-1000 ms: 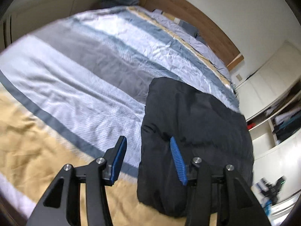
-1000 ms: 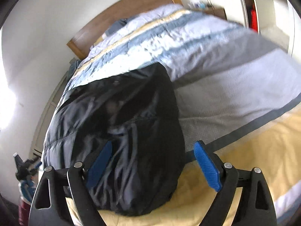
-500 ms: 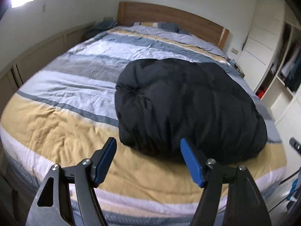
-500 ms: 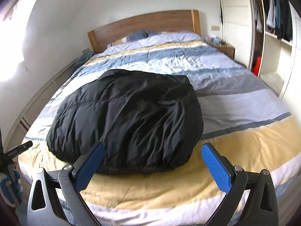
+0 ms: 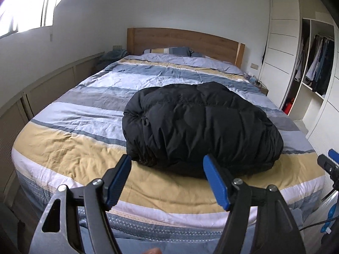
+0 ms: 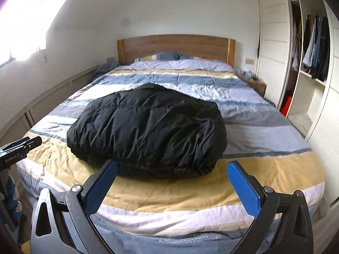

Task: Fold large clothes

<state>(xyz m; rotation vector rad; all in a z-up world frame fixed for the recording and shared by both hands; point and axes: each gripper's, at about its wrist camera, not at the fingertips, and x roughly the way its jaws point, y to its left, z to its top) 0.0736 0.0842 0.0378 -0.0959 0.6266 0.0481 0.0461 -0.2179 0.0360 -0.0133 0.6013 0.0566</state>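
I am looking at a plain black quilted puffer jacket (image 5: 201,127) lying on a bed cover (image 5: 80,146) striped in mustard yellow, white, pale blue, grey and slate. I am seeing a warm brown wooden headboard (image 6: 175,46) against white walls, and bright blue ribbed pads (image 6: 243,190) showing on my black-framed grippers.

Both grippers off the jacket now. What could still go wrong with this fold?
1. The black puffer jacket sits as a domed bundle on the bed; with the left gripper and right gripper both open and clear of it, the padding may spring back and loosen the fold.
2. It lies near the foot edge, so any unrolling toward the camera could spill it off.
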